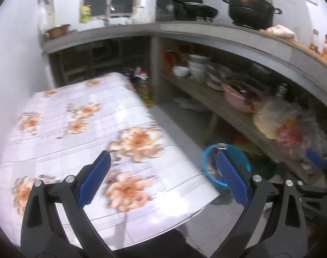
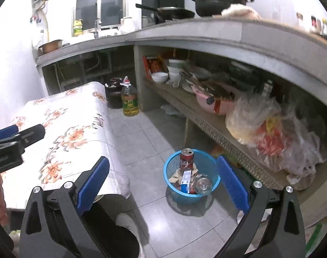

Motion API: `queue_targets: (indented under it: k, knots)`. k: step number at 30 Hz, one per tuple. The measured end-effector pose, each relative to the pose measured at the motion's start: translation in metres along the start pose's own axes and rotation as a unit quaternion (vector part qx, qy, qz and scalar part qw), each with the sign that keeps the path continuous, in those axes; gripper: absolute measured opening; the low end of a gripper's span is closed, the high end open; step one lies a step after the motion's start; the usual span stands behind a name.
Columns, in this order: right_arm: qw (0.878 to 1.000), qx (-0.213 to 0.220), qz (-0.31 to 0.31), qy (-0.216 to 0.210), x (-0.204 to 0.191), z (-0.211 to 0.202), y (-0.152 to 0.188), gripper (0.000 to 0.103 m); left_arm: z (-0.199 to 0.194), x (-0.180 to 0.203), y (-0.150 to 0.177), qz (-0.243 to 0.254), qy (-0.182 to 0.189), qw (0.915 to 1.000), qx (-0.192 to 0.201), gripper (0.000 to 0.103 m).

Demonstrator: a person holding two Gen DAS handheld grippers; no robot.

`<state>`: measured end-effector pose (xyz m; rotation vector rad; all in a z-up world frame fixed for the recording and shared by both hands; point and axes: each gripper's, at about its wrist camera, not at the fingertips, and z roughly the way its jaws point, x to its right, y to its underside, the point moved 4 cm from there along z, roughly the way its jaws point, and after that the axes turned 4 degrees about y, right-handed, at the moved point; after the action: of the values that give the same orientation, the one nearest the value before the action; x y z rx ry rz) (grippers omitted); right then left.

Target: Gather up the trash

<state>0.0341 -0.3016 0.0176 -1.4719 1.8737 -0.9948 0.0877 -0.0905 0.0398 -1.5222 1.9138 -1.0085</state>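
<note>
Left gripper (image 1: 163, 161) gaping over floral table (image 1: 66, 118); blue basket (image 1: 206, 161) beside.

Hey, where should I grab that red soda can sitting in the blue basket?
Grip the red can across its upper body, coming from above: it stands upright against the blue basket's far rim, its top poking out, while a carton and a jar crowd its base.

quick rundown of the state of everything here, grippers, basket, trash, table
left gripper: open, holding nothing, over the table edge
right gripper: open, holding nothing, above the floor
blue basket: upright on the floor, partly filled
red can: upright in the basket
glass jar: on its side in the basket
blue and white box: in the basket, tilted
table: covered by a floral cloth
</note>
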Motion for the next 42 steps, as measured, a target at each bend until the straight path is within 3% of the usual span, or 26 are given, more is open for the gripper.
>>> queue_targets:
  k: [3, 8, 11, 21, 42]
  knots:
    - [1.000, -0.014, -0.006, 0.006, -0.010, -0.005, 0.007, 0.097, 0.002, -0.008, 0.009, -0.009, -0.041, 0.9986, -0.033, 0.094]
    - [0.997, -0.064, -0.027, 0.040, -0.020, 0.007, 0.028, 0.097, 0.003, -0.014, 0.036, -0.016, -0.069, 0.9941, -0.082, 0.094]
    - [0.995, -0.081, -0.033, 0.038, -0.022, 0.010, 0.037, 0.097, 0.000, -0.017, 0.050, -0.028, -0.072, 0.9920, -0.100, 0.094]
    - [0.994, -0.094, -0.032, 0.037, -0.023, 0.009, 0.042, 0.097, -0.006, -0.019, 0.058, -0.033, -0.077, 0.9898, -0.115, 0.094]
    - [0.992, -0.112, -0.019, 0.055, -0.002, 0.015, 0.046, 0.097, -0.008, -0.012, 0.060, 0.008, -0.083, 0.9887, -0.125, 0.094]
